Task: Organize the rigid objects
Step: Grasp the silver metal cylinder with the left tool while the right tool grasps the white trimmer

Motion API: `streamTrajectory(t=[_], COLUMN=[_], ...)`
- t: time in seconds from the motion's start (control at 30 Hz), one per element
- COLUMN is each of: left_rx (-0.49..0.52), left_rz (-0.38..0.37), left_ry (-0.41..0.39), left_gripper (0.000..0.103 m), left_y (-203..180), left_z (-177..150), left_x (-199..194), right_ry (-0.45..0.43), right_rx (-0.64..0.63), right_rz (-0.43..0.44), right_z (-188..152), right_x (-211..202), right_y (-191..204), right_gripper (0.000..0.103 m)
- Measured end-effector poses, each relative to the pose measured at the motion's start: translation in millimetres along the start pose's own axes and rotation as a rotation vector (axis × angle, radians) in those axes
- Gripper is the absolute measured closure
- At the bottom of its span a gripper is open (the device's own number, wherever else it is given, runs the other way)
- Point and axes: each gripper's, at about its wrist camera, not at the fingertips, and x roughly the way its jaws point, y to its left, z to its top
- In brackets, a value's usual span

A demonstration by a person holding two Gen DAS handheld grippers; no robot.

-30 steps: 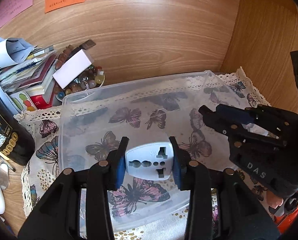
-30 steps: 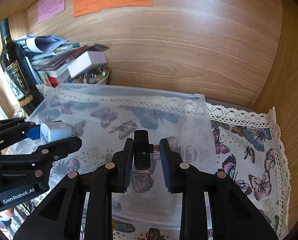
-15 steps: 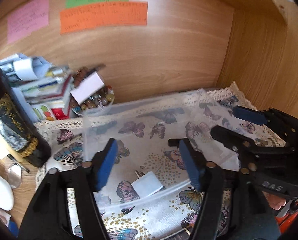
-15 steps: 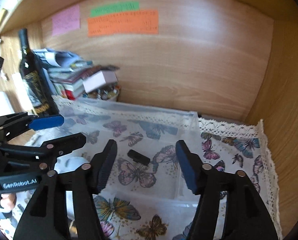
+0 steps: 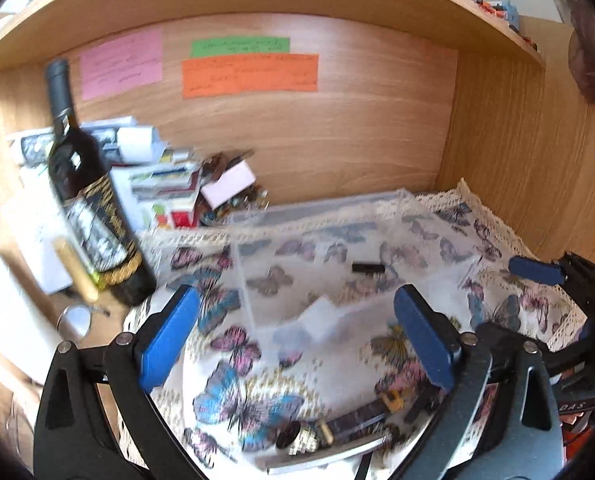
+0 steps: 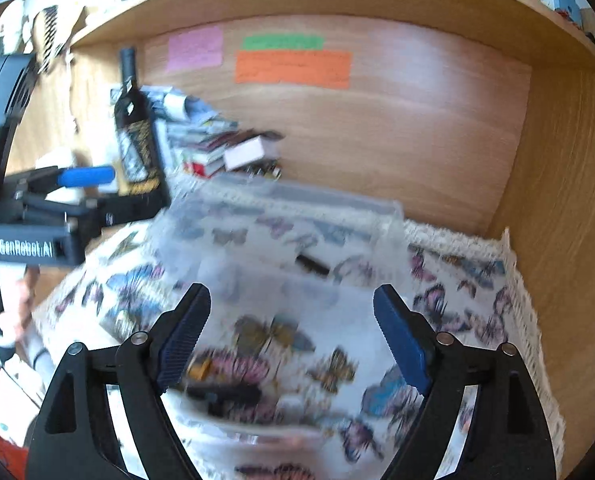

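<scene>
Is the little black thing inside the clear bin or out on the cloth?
Inside. The small black piece lies flat on the floor of the clear plastic bin, within its walls, near the blurred white adapter.

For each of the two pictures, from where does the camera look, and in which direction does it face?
Left wrist: it sits on the left gripper, looks forward and down at the clear bin and wine bottle; its open blue fingers and the right gripper show.
Right wrist: it sits on the right gripper, faces the same alcove; its open fingers and the left gripper show.
Shared: bin, bottle, orange note, small black object in the bin.
</scene>
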Motion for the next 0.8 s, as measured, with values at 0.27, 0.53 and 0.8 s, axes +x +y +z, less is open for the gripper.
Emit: streamTrajectory(t=[0.27,0.53,0.8], left_rx=[-0.022,-0.092,-0.084], left_rz=[0.077,0.097,0.11], left_ry=[0.1,0.165,0.202], left_gripper=[0.004,0.004,0.004], left_y=[16,32,29], left_z=[-52,-91,-109], left_x=[-5,-13,-12], right_ry=[0.124,0.18,0.241], right_rx=[-0.006,-0.106,-0.173], right_rz=[0.08,0.089,0.152], right_z=[-44,-60,-51], right_x=[5,17,45], right_y=[17,38,56], right_gripper=[0.021,0.012,0.031])
